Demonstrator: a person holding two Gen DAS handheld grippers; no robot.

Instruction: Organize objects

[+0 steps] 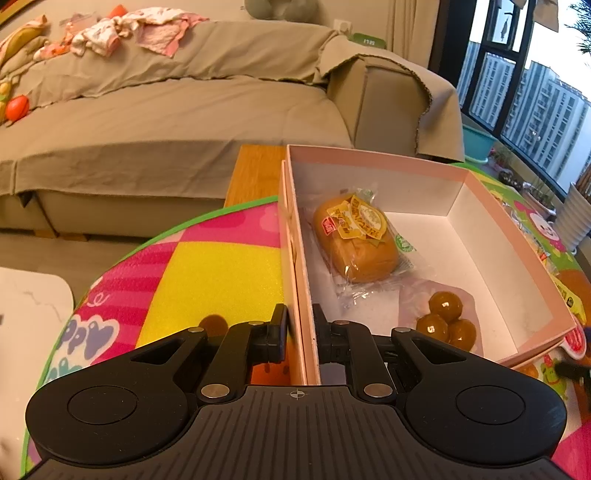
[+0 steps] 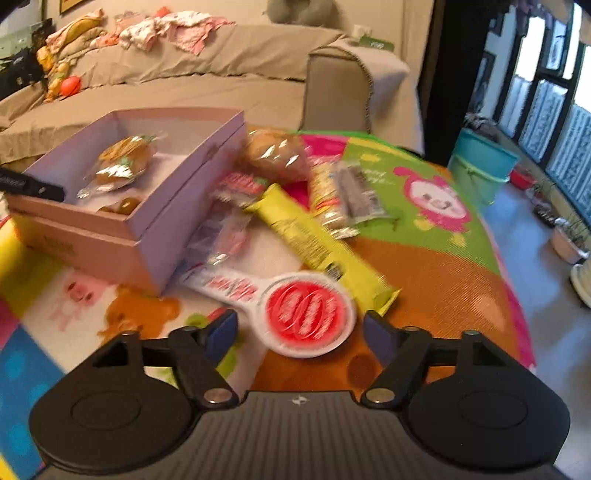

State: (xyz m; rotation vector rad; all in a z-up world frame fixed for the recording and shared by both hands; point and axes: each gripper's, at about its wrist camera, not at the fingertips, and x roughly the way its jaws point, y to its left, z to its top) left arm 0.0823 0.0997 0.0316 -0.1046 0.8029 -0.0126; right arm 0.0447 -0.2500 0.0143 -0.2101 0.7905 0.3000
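A pink box [image 1: 406, 162] stands on the colourful play mat; it also shows in the right wrist view [image 2: 184, 184]. Inside lie a wrapped bread bun [image 1: 354, 240] and a pack of brown balls [image 1: 445, 319]. My left gripper [image 1: 300, 328] is shut on the box's left wall. My right gripper [image 2: 299, 328] is open just above a white and red round paddle-shaped packet [image 2: 306, 314]. Beside the box lie a yellow packet [image 2: 317, 236], another wrapped bun [image 2: 277, 151] and several small snack packs [image 2: 343, 195].
A sofa with a beige cover [image 1: 184, 122] stands behind the table, with clothes [image 1: 129, 29] and an orange ball [image 1: 16, 107] on it. A teal bin [image 2: 484, 166] and plant pots stand by the window on the right.
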